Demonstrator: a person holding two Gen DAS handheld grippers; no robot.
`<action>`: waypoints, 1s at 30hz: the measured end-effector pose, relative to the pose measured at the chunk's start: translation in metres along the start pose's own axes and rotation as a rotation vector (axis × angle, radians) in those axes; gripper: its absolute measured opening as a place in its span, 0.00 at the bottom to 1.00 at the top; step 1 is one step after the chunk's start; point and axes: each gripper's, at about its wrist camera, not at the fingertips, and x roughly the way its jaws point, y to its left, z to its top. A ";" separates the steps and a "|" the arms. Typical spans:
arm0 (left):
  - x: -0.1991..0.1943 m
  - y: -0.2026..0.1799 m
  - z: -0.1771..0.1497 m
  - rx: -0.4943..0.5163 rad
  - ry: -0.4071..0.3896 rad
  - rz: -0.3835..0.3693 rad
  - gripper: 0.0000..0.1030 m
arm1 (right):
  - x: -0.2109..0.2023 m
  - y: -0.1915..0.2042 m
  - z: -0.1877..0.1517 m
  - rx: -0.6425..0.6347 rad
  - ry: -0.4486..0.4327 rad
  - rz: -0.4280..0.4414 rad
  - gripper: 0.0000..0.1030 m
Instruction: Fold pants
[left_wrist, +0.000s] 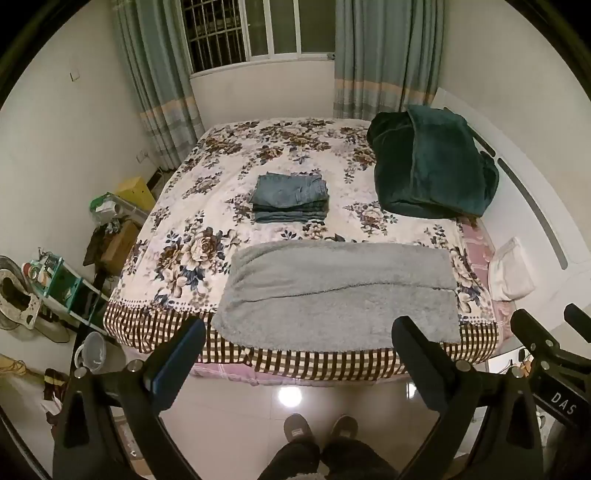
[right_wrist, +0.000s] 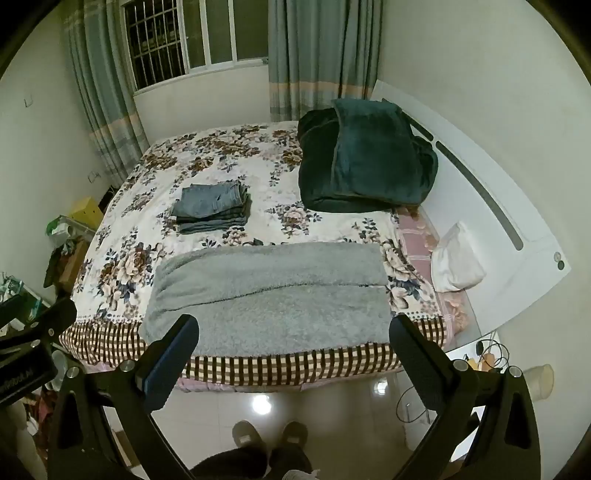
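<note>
A: Start at the left. How do the tongs stand?

B: The left gripper (left_wrist: 299, 343) has its jaws spread as wide as they go, with nothing between them and nothing touching the pads. It hangs over the tiled floor just short of the bed's (left_wrist: 332, 363) near edge, pointing down at it. The right gripper (right_wrist: 295, 341) is the same: jaws fully spread, empty, apart from the cloth.

A: And the pants?

B: The grey fleecy pants (left_wrist: 340, 288) lie flat across the near edge of the bed, legs side by side with a dark seam line between them. They sit on the flowered bedspread (left_wrist: 207, 173). Farther back, towards the middle, is a stack of folded jeans (left_wrist: 290, 199), and to the right of that a dark green blanket (left_wrist: 432, 166) in a heap.

A: What does one view give that the other doesn't?

B: The left wrist view shows clutter on the floor at the far left: a teal rack (left_wrist: 61, 280) with small items I cannot make out, a pale bucket (left_wrist: 94, 352) whose contents I cannot tell, and a yellow box (left_wrist: 136, 192). It also catches part of the right gripper at its right edge. The right wrist view shows more of the white headboard (right_wrist: 491, 177), the white pillow (right_wrist: 458, 258) beside it, and a cable loop (right_wrist: 495, 354) on the floor at the right.

A: Anything of the person?

B: Two slippered feet (left_wrist: 319, 430) on the floor, below the jaws.
</note>
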 end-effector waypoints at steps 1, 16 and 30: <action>0.000 0.000 0.000 -0.004 -0.004 -0.002 1.00 | 0.000 0.000 0.000 0.001 -0.002 -0.001 1.00; 0.005 0.001 0.005 -0.007 -0.004 -0.009 1.00 | -0.004 0.002 0.003 0.008 -0.008 0.012 1.00; -0.010 0.004 0.021 -0.008 -0.011 -0.003 1.00 | -0.014 0.001 0.015 -0.006 -0.013 0.024 1.00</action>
